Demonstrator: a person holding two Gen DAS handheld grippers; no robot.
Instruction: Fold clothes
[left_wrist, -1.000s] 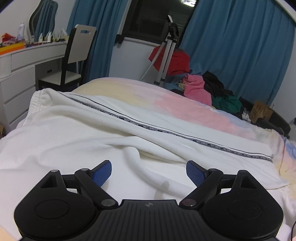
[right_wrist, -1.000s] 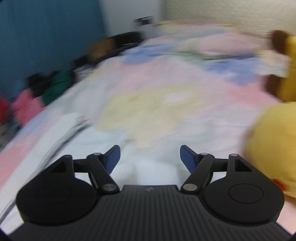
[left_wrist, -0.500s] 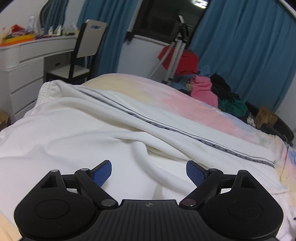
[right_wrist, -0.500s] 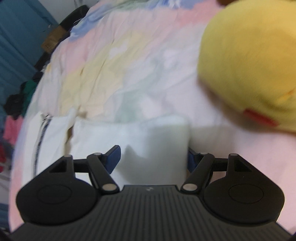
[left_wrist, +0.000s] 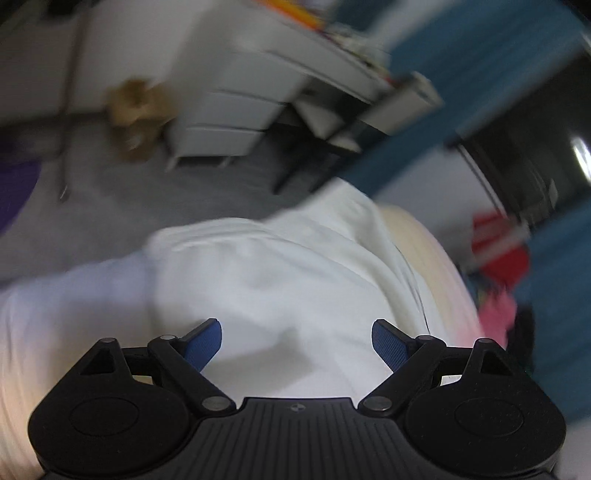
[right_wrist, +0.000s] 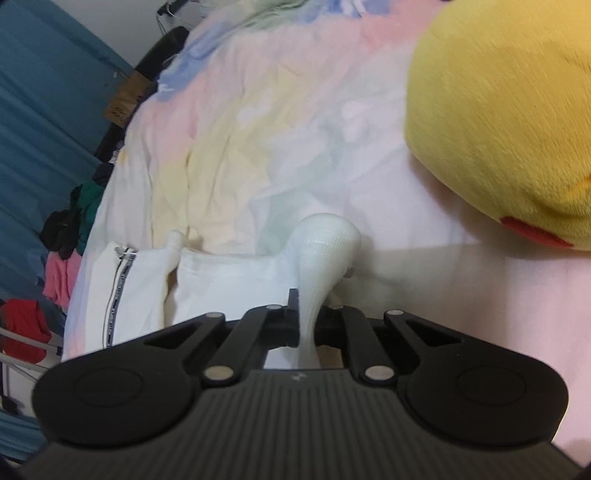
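— Pastel bedding in pink, yellow and pale green covers the bed (right_wrist: 258, 122) under both my claws. What do you want first?

— The right claw. What is it doing?

— My right claw (right_wrist: 306, 325) has just been closing, and its jaws now stand together, pinched on a bunched ribbed hem of the white garment (right_wrist: 229, 284). The cloth puffs out in a rounded lump just past the pinch. Beyond that the garment lies flat on the bed, with a dark printed stripe (right_wrist: 118, 291) running along its left part. A big yellow plush toy (right_wrist: 509, 122) sits on the bed to the right, near the garment but apart from it.

— And the left one?

— My left claw (left_wrist: 295, 341) stands wide apart with nothing pressed between its blue pads (left_wrist: 205, 341). It hangs over the same white garment (left_wrist: 280, 273), which spreads below and ahead of it to the bed's edge. That view is blurred and tilted.

— What lies further out?

— Past the bed's edge on the left side I make out a white drawer unit (left_wrist: 236, 110), a chair (left_wrist: 369, 122) and blue curtains (left_wrist: 480, 66). On the right side a heap of pink, green and black clothes (right_wrist: 70, 236) lies by a blue curtain (right_wrist: 44, 110)
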